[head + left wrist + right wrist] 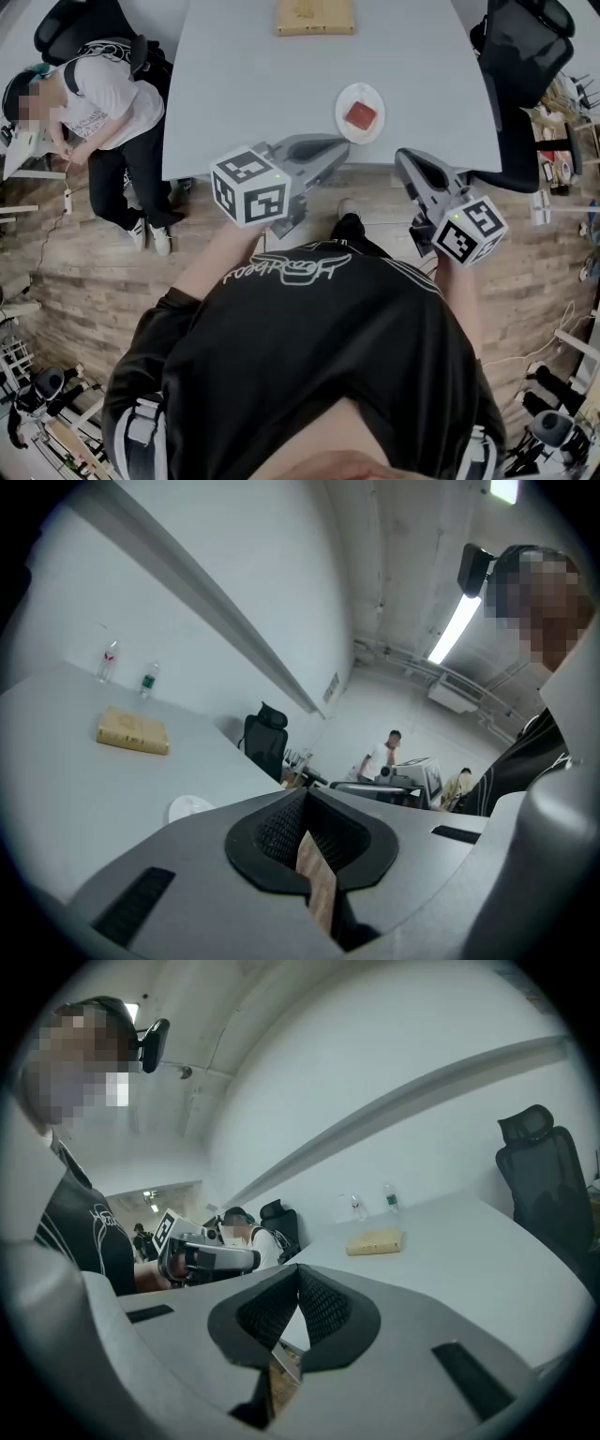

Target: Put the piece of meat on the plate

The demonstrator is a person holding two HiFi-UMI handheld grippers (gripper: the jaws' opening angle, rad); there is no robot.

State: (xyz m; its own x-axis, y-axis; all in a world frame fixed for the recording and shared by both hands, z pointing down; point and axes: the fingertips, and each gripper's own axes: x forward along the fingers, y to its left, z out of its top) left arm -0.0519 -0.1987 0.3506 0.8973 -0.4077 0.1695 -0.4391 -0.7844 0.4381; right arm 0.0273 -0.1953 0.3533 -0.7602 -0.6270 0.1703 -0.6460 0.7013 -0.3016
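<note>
Meat (pixel 360 116) lies on the white plate (pixel 343 97) at the table's (pixel 262 84) near edge, upper right of centre in the head view. It is almost square, with no clear long axis. In the left gripper view, the left gripper (pixel 306 797) has its jaws pressed together, empty. In the right gripper view, the right gripper (pixel 298 1274) is likewise closed on nothing.

From the head, we look steeply down over the bench (pixel 253 84). From the left hand-held gripper (pixel 343 147) and right hand-held gripper (pixel 406 159), we look low across it; all views share the tan block (pixel 315 16).
</note>
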